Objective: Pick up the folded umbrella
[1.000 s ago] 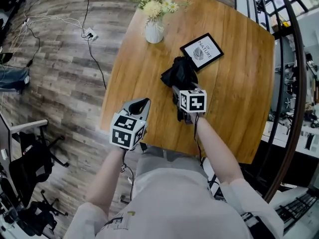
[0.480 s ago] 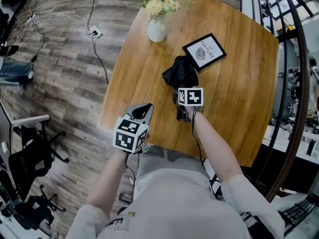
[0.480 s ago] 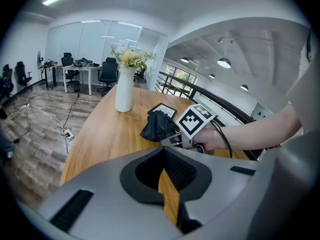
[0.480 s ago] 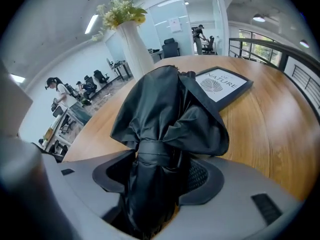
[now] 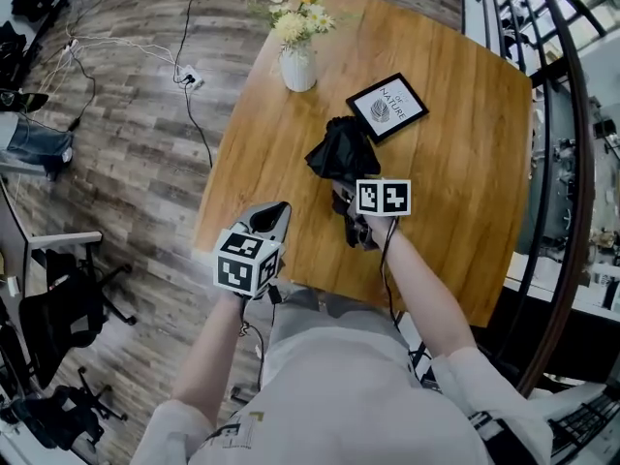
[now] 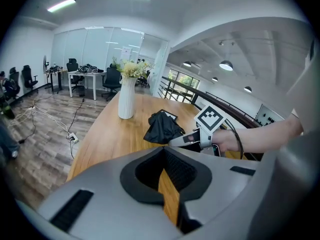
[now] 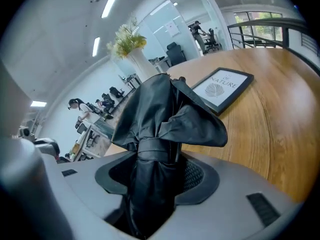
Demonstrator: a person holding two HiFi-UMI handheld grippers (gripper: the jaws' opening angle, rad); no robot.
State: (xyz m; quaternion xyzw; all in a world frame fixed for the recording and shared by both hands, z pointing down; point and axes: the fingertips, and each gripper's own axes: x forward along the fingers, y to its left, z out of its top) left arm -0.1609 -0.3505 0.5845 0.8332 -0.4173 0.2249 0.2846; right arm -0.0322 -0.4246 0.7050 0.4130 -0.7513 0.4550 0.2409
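Two tongs: right tongs (image 7: 152, 184) just closing, clamped on black folded fabric umbrella (image 7: 160, 114) near white flower vase (image 5: 297, 66); left tongs (image 6: 167, 186) together, empty.

— What do we have carrying everything?
— We see a wooden table (image 5: 465, 114) with rounded corners, standing on a plank floor (image 5: 126, 134).
— And on its top?
— We count three things. A white vase (image 5: 297, 66) of flowers stands near the far edge, and a black-framed picture (image 5: 387, 107) lies flat to its right. A black folded umbrella (image 5: 334, 151) sits just beside the frame's near corner. We cannot tell whether it rests fully on the wood.
— And the floor?
— Cables and a power strip (image 5: 191, 77) lie left of the table.
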